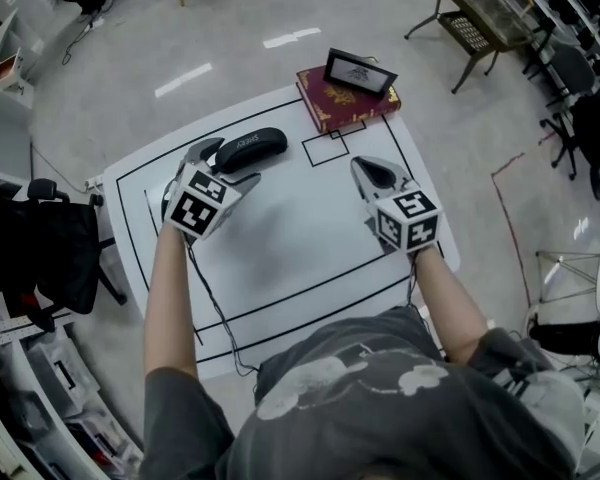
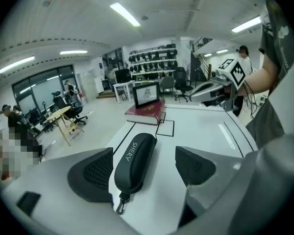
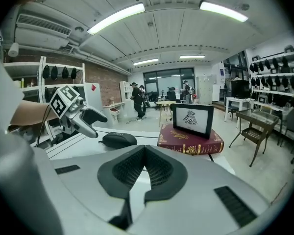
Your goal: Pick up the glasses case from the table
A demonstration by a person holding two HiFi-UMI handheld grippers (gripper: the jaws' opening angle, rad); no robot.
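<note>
1. Black, oblong and round-ended, the glasses case [image 1: 248, 148] had a fine fabric-like skin, white lettering "SHERY" along its top and a small metal clip at one end, seen in the left gripper view [image 2: 134, 160].
2. One such case was visible. It lay flat on the white worktop [image 1: 290, 238], to the left of the red book [image 1: 345, 98] and a little nearer the person than it, apart from the book.
3. The book, also single, had gilt ornament on its cover and lay at the far edge of the worktop. One dark picture frame [image 1: 360, 71] stood upright on it.
4. Two tools were in view, each carrying a marker cube.
5. The left tool [image 1: 225, 165] was left of the book, at the case. Its jaws stood wide apart with the case's clip end lying between them, nearer the left jaw than the right [image 2: 144, 155]. Whether the left jaw touched the case could not be told.
6. The right tool [image 1: 365, 168] was on the person's side of the book, well apart from the case. Its jaws were closed together with nothing between them [image 3: 144, 155].
7. From the right gripper view the case [image 3: 117, 140] showed left of the book [image 3: 188, 140], with the frame [image 3: 192, 120] on the book.
8. Black lines were drawn on the worktop, with one small square outline [image 1: 327, 149] just in front of the book.
</note>
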